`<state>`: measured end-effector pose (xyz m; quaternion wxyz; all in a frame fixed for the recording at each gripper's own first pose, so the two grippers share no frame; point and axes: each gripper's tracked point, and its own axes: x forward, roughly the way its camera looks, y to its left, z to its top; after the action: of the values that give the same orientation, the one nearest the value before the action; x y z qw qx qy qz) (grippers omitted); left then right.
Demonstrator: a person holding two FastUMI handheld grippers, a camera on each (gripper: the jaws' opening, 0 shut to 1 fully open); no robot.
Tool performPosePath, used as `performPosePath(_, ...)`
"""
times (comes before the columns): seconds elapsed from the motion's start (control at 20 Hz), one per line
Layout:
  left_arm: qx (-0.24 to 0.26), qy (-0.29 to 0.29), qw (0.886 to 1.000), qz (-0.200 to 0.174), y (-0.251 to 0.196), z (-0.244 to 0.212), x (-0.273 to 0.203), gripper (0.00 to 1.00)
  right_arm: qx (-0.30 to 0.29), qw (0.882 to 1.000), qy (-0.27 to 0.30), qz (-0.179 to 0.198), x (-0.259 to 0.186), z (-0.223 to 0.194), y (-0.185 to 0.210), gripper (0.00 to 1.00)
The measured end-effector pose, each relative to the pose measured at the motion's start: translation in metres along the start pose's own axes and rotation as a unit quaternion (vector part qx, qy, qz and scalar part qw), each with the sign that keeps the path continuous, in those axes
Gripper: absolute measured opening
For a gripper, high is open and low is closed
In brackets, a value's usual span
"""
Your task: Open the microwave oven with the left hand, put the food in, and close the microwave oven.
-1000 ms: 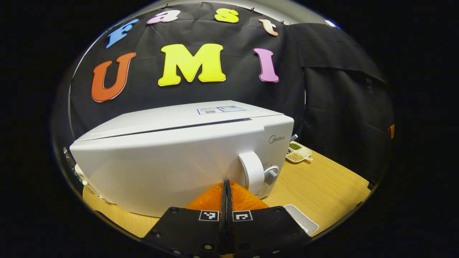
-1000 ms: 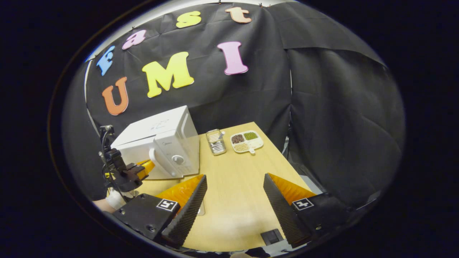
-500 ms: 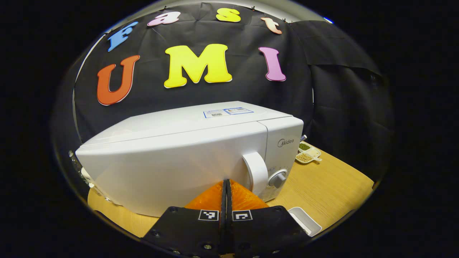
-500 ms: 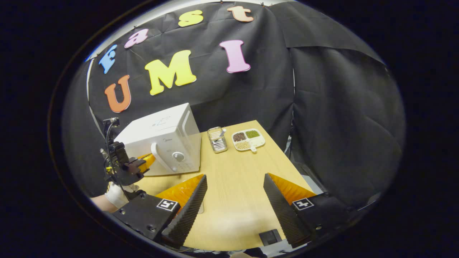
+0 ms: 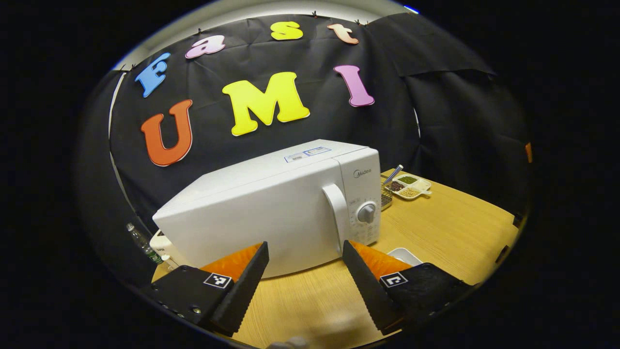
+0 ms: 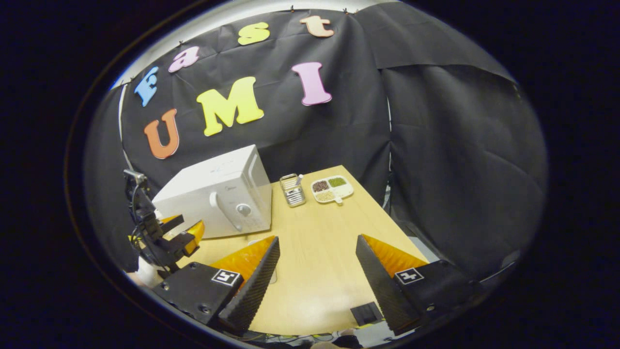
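Note:
The white microwave (image 5: 271, 208) stands on the wooden table (image 5: 436, 237) with its door closed. Its curved handle (image 5: 337, 213) and dial (image 5: 366, 212) are at the right of the front. My left gripper (image 5: 305, 244) is open a short way in front of the door, touching nothing. In the right gripper view the microwave (image 6: 218, 194) is at the left, with the left gripper (image 6: 185, 230) held by a hand before it. My right gripper (image 6: 317, 240) hangs open over the table's middle, empty.
A small white dish (image 5: 404, 254) lies by the microwave's front right corner. A divided tray of beans (image 6: 332, 189) and a metal basket (image 6: 292, 190) sit at the table's far end. A bottle (image 5: 143, 242) stands left of the microwave. A small dark object (image 6: 365, 312) lies near the front edge.
The microwave door, ajar a second ago, has closed under the shut left gripper. The left gripper has since drawn back and opened. The right gripper stays open, barely moved.

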<state>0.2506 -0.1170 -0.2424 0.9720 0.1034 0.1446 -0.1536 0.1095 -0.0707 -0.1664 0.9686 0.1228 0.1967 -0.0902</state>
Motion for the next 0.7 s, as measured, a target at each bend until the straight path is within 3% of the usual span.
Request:
performPosePath(0.05, -0.002, -0.007, 1.0, -0.004, -0.003, 0.005, -0.012, 0.95, -0.001, 1.0, -0.005, -0.001, -0.005, -0.001, 0.001, 1.0)
performPosePath(0.1, -0.006, -0.014, 1.0, -0.007, -0.005, 0.011, -0.025, 0.95, -0.004, 1.0, -0.007, -0.001, -0.01, -0.002, 0.002, 0.9)
performPosePath(0.15, -0.01, -0.021, 1.0, -0.012, -0.008, 0.016, -0.039, 0.95, -0.007, 1.0, -0.012, 0.0, -0.016, -0.003, 0.005, 1.0)
performPosePath(0.4, -0.051, -0.051, 0.997, -0.014, 0.005, 0.05, -0.111, 0.95, -0.025, 0.999, -0.038, 0.014, -0.038, 0.002, 0.034, 1.0)
performPosePath(0.6, -0.075, -0.075, 0.994, 0.013, 0.037, 0.074, -0.164, 0.95, -0.043, 0.997, -0.058, 0.041, -0.047, 0.013, 0.068, 1.0)
performPosePath(0.65, -0.078, -0.083, 0.993, 0.022, 0.046, 0.08, -0.175, 0.95, -0.047, 0.996, -0.062, 0.049, -0.048, 0.016, 0.078, 0.9)
performPosePath(0.7, -0.081, -0.09, 0.992, 0.034, 0.057, 0.086, -0.186, 0.95, -0.05, 0.995, -0.068, 0.056, -0.049, 0.019, 0.088, 0.9)
